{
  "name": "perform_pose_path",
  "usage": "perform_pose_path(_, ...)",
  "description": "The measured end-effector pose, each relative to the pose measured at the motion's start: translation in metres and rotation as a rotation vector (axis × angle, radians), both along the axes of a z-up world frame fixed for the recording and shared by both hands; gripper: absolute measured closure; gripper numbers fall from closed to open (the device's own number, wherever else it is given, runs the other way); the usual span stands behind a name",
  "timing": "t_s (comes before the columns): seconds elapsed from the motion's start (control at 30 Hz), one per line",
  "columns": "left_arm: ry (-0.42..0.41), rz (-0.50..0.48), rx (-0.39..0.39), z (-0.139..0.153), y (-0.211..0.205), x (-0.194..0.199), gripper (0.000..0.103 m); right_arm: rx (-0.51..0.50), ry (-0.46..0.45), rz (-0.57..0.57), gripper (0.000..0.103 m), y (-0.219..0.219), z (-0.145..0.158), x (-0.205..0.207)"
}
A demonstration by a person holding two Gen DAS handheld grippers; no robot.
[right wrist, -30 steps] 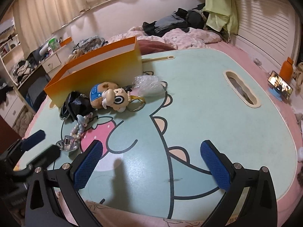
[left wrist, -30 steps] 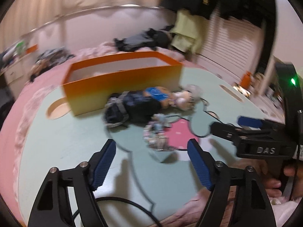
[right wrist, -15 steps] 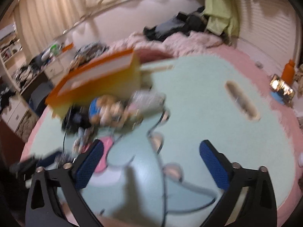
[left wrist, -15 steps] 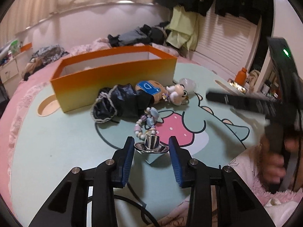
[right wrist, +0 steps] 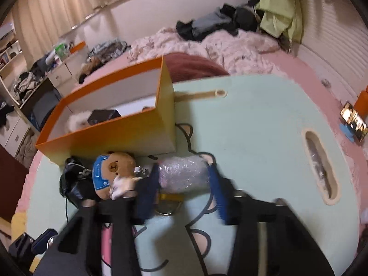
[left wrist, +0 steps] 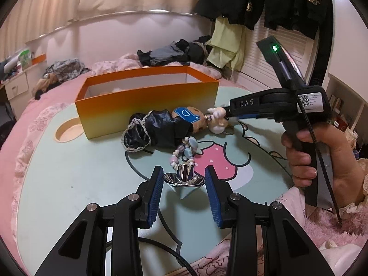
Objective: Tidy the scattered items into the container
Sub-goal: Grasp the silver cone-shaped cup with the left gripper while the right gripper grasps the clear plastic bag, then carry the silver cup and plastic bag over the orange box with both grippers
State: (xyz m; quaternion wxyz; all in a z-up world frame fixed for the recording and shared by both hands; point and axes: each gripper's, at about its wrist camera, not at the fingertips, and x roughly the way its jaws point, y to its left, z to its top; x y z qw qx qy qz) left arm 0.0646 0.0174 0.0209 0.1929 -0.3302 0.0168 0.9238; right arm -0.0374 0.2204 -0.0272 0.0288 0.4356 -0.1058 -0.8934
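Your left gripper point(left wrist: 184, 181) pinches the shiny metal cup point(left wrist: 184, 176) near you on the table point(left wrist: 69, 184), while your right gripper point(right wrist: 184, 181), jaws just closing, clamps the bubble-wrapped bundle point(right wrist: 181, 172) before the orange box point(right wrist: 110, 135), right of the bear plush point(right wrist: 115, 168).

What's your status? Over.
Both jaws just closed: left gripper on hat charm, right gripper on bubble-wrap bundle. Box open behind. Bear crowds bundle.
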Motion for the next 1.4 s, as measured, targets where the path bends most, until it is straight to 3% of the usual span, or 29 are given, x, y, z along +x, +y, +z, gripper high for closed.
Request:
perform_pose_path(0.23,-0.012,0.015,0.029,0.001,-0.006,-0.005,0.067,0.038,0.101,0.010,0.070,-0.002,0.016,0.027)
perform_pose_path(0.43,-0.012,0.048,0.024,0.010,-0.013,-0.015,0.067,0.029,0.182,0.087,0.069,-0.020,0.042,0.039)
perform_pose_path(0.57,-0.019,0.060,0.070,0.028,-0.022,-0.035,0.067,0.049,0.227,0.147,0.070,-0.037,0.058,0.036)
perform_pose_path(0.63,0.002,0.079,0.056,0.040,-0.023,-0.049,0.067,0.059,0.238,0.168,0.070,-0.044,0.064,0.030)
perform_pose_path(0.73,0.085,0.146,-0.038,0.063,-0.023,-0.072,0.067,0.082,0.247,0.181,0.069,-0.054,0.071,0.015)
perform_pose_path(0.8,0.102,0.167,-0.049,0.075,-0.027,-0.091,0.067,0.087,0.240,0.190,0.069,-0.058,0.072,0.002)
perform_pose_path(0.9,0.072,0.170,-0.028,0.082,-0.031,-0.121,0.067,0.098,0.230,0.198,0.069,-0.065,0.072,-0.015)
perform_pose_path(1.07,0.020,0.223,-0.071,0.071,-0.029,-0.158,0.067,0.146,0.210,0.192,0.069,-0.073,0.066,-0.039)
perform_pose_path(1.2,-0.019,0.225,-0.065,0.060,-0.025,-0.168,0.066,0.152,0.179,0.188,0.069,-0.072,0.059,-0.054)
perform_pose_path(1.23,-0.024,0.231,-0.070,0.058,-0.025,-0.168,0.063,0.156,0.175,0.189,0.069,-0.072,0.058,-0.056)
perform_pose_path(1.3,-0.029,0.257,-0.081,0.055,-0.025,-0.168,0.036,0.160,0.168,0.194,0.066,-0.071,0.057,-0.057)
perform_pose_path(1.37,-0.008,0.266,-0.084,0.056,-0.025,-0.163,0.031,0.159,0.161,0.187,0.055,-0.069,0.056,-0.056)
perform_pose_path(1.4,0.003,0.265,-0.084,0.058,-0.026,-0.159,0.030,0.158,0.168,0.181,0.043,-0.069,0.057,-0.055)
